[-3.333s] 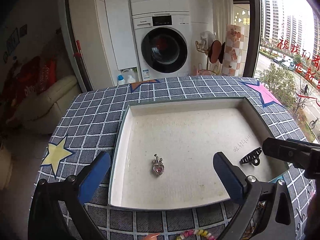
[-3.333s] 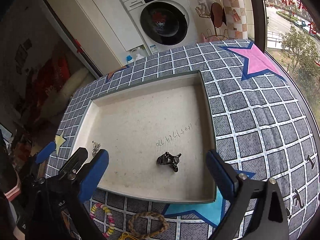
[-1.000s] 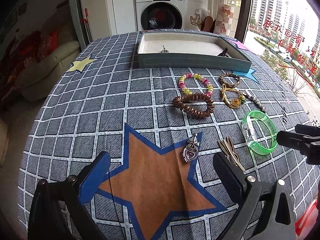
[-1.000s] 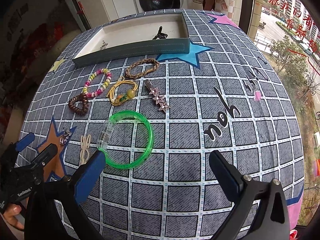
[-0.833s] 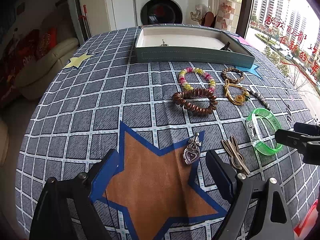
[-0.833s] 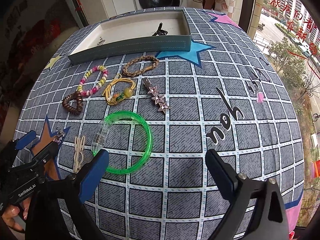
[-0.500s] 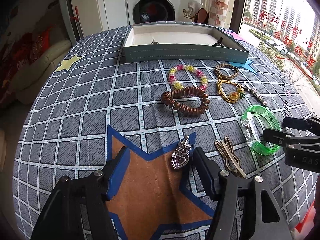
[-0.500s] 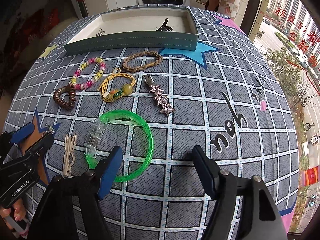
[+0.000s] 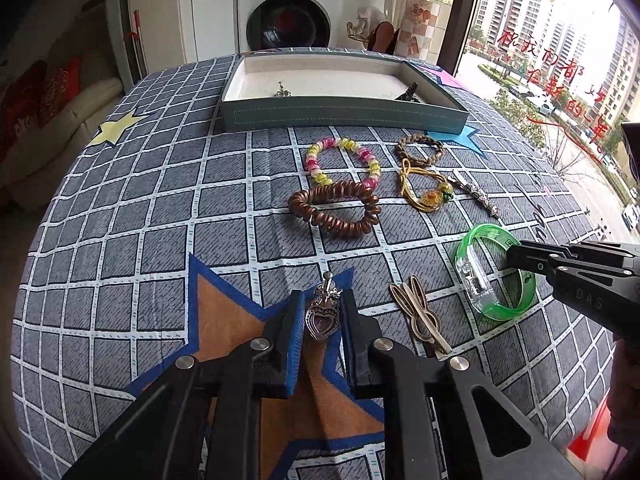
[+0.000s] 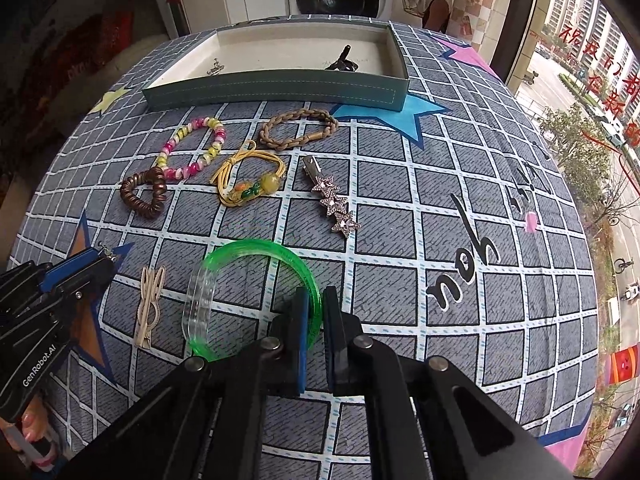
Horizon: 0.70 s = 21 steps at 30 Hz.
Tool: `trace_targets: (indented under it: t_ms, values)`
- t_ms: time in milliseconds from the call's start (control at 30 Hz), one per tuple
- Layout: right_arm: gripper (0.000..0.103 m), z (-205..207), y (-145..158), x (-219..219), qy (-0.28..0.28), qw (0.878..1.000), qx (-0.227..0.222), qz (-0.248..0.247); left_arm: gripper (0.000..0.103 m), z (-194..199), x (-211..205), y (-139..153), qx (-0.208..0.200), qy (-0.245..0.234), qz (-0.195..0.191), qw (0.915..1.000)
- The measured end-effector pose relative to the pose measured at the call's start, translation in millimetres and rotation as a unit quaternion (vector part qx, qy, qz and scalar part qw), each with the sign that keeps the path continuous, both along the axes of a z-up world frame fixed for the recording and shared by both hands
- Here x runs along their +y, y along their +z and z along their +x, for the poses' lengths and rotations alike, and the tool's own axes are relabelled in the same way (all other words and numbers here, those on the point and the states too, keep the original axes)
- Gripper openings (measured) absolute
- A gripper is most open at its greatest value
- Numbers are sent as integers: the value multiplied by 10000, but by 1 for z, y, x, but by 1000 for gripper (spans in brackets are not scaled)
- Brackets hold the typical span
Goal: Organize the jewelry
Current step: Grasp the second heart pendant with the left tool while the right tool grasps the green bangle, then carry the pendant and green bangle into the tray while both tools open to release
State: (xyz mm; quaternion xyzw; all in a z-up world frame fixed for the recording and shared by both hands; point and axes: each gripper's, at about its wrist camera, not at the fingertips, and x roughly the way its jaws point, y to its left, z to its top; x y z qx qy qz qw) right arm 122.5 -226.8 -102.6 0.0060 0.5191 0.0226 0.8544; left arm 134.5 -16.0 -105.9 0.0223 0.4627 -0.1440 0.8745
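Note:
My left gripper (image 9: 322, 308) is shut on a silver heart pendant (image 9: 322, 319) over the brown star on the cloth. My right gripper (image 10: 314, 300) is shut on the rim of a green bangle (image 10: 256, 258), which also shows in the left wrist view (image 9: 490, 276). The teal jewelry tray (image 9: 344, 114) stands at the far side and holds a small pendant (image 9: 282, 90) and a black claw clip (image 10: 341, 62).
On the checked cloth lie a brown coil hair tie (image 9: 336, 208), a pink-yellow bead bracelet (image 9: 342, 160), a braided band (image 10: 298, 130), a yellow cord bracelet (image 10: 250, 180), a star hair clip (image 10: 330, 200) and a beige hair clip (image 9: 418, 314). A washing machine (image 9: 288, 12) stands behind.
Both grippers came back from the tray to the near side of the table. The left closed on the heart pendant. The right closed on the green bangle's rim.

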Motion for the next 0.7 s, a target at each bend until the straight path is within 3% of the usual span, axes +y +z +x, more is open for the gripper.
trace_targets:
  t_ms: [400,700]
  values:
    - [7,3,39,-36,-199,9957,-363,823,30,9,12,50,-358,49,-381,9986]
    - [7,28,75,-46,-121,9924,-611,1065,30,41,9,90,-642,13,-549,9964]
